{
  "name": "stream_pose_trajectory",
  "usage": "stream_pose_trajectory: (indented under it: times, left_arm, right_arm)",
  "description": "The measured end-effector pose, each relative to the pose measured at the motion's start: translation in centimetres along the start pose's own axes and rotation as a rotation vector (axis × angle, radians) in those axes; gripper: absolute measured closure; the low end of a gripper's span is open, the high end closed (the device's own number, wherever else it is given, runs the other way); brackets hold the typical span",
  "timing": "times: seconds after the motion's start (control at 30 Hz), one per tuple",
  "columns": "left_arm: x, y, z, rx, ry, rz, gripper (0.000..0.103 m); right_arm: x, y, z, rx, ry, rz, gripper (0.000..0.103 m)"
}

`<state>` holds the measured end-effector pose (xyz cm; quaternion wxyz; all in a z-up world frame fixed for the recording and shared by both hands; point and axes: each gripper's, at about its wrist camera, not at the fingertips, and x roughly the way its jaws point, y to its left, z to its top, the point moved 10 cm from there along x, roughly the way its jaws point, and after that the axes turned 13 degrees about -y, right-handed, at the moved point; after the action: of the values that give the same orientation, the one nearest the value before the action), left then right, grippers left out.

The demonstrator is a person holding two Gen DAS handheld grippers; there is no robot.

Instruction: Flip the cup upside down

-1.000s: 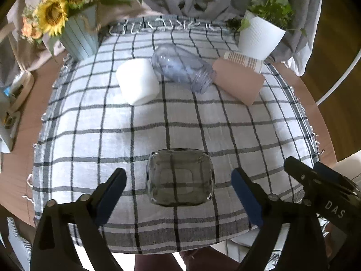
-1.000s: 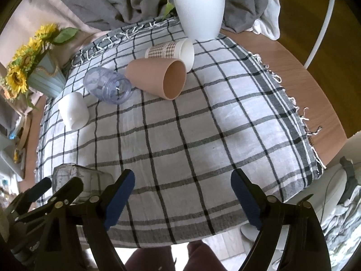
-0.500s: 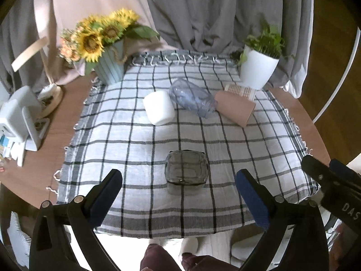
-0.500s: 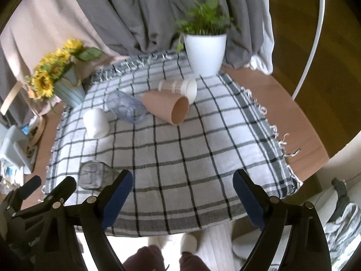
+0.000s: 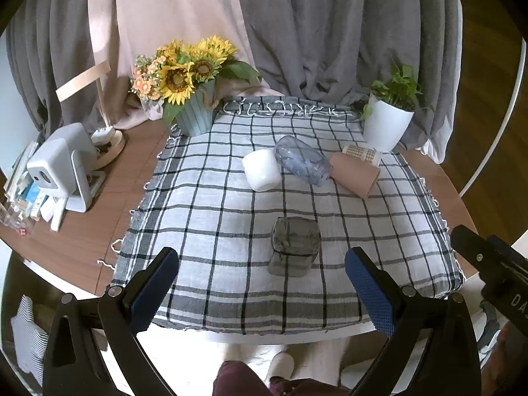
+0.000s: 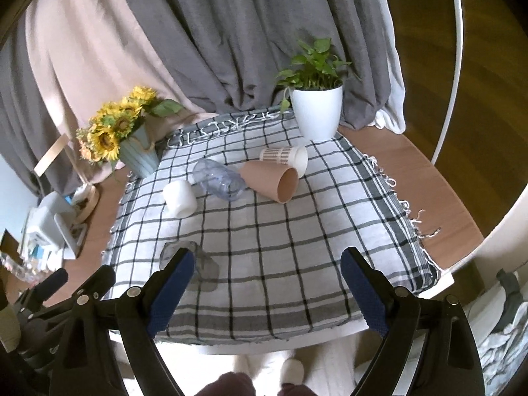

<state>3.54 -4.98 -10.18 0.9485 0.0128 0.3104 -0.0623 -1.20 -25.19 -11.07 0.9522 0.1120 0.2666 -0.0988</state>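
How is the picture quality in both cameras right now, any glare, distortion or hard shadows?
Left wrist view: strong fisheye bowing of the checked cloth, black corners, sharp focus; the smoky glass cup casts only a soft shadow. Right wrist view: same bowing; blown-out bright floor below the table edge; the left tool finger partly hides the glass cup.

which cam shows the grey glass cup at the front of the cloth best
The left wrist view: the grey glass cup sits whole and unobstructed between the open left gripper fingers. In the right wrist view the cup is low at the left, partly hidden behind the right gripper finger.
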Motion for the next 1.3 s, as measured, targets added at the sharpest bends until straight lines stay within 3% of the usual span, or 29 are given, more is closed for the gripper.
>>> stream_pose_trajectory:
  times: [0.37,1.3]
  left_arm:
    - [-0.4,0.0,-0.2,0.010,-0.015,0.010,0.000]
    - [-0.4,0.9,0.2,0.006,-0.023,0.014,0.000]
  right_arm:
    - [-1.1,1.1,-0.6,-0.074,-0.027,-0.001,0.013]
    - [-1.1,2.2,-1.1,-0.082,-0.014,-0.010,0.013]
